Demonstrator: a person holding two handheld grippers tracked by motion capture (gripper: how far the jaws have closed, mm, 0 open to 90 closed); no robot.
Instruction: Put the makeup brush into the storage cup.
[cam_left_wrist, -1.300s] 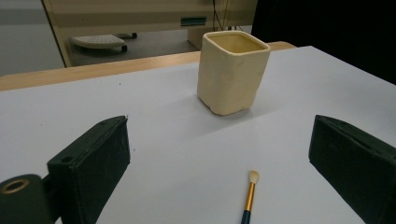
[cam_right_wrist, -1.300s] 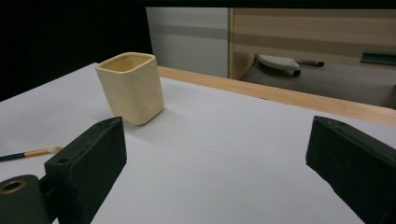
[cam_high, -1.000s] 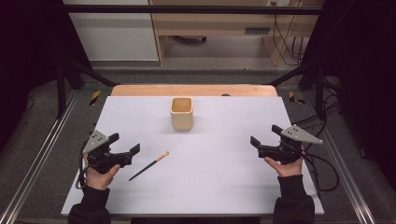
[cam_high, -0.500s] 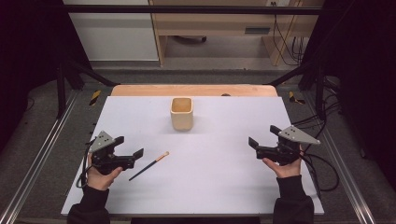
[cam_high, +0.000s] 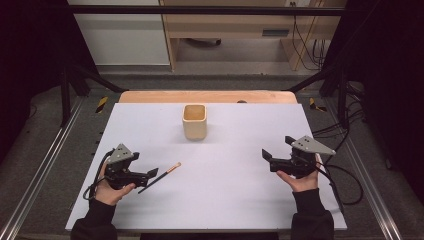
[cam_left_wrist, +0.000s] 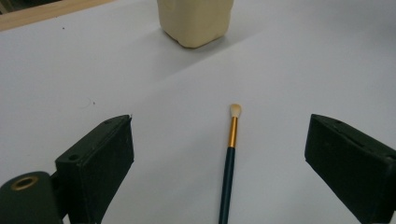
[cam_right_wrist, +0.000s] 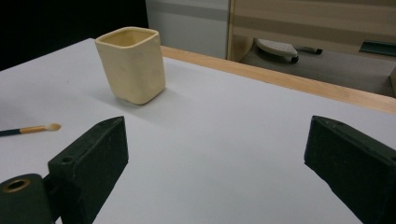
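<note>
Paintbrush (cam_left_wrist: 230, 158) lay flat on the white worktop (cam_high: 235, 200), untouched, between the wide-open jaws of my left tool (cam_high: 150, 174) — nothing gripped yet. My right tool (cam_high: 266, 155) hovered wide and empty, well apart. Cup (cam_high: 194, 121) stood beyond, empty — lifting and placing remained.

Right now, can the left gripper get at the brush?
Probably yes. The left gripper is open, and the brush lies flat on the table between its jaws, with nothing in the way. The cup stands well beyond.

No readable text, labels or signs
</note>
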